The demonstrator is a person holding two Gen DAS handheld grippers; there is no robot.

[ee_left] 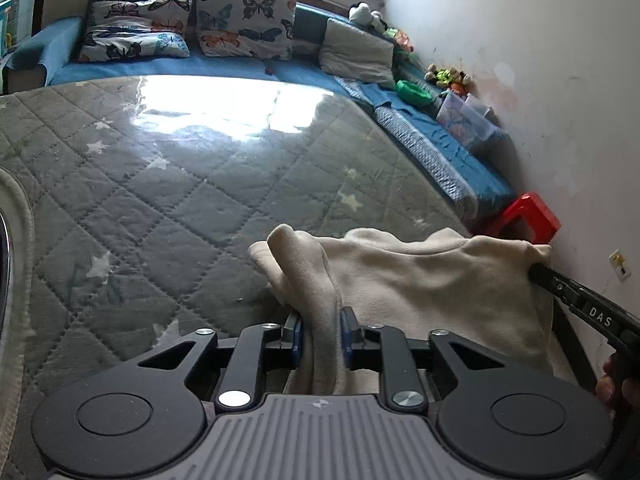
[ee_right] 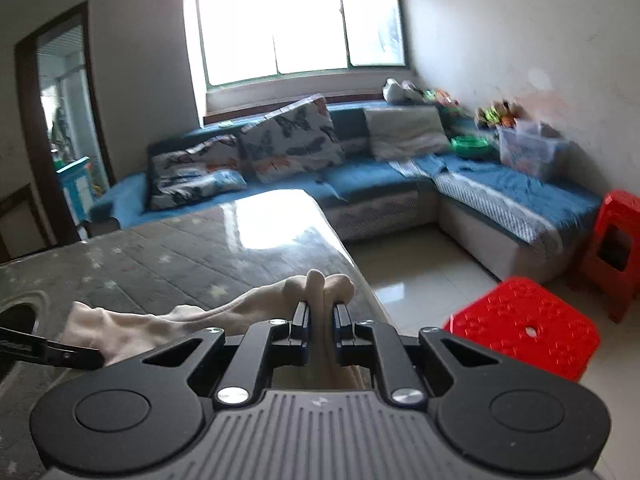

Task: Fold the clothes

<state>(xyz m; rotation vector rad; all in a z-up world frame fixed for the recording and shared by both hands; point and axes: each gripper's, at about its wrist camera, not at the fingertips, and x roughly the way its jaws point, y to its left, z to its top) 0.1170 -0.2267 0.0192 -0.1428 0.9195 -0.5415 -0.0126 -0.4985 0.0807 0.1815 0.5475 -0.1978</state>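
Note:
A cream fleece garment [ee_left: 432,280] hangs stretched between my two grippers above the grey quilted table [ee_left: 160,184]. My left gripper [ee_left: 320,322] is shut on a bunched edge of it, the cloth running between the blue pads. My right gripper [ee_right: 321,314] is shut on another edge of the garment [ee_right: 316,292], which bulges past the fingertips. The right gripper's black fingers [ee_left: 560,284] show at the right of the left wrist view, pinching the garment's far corner. The left gripper's fingers [ee_right: 60,354] show at the left of the right wrist view.
The table [ee_right: 180,256] has a glossy cover with glare. A blue corner sofa [ee_right: 400,184] with butterfly cushions [ee_left: 244,24], toys and a clear box [ee_right: 528,152] runs behind and to the right. Red plastic stools [ee_right: 524,324] stand on the tiled floor beside the table.

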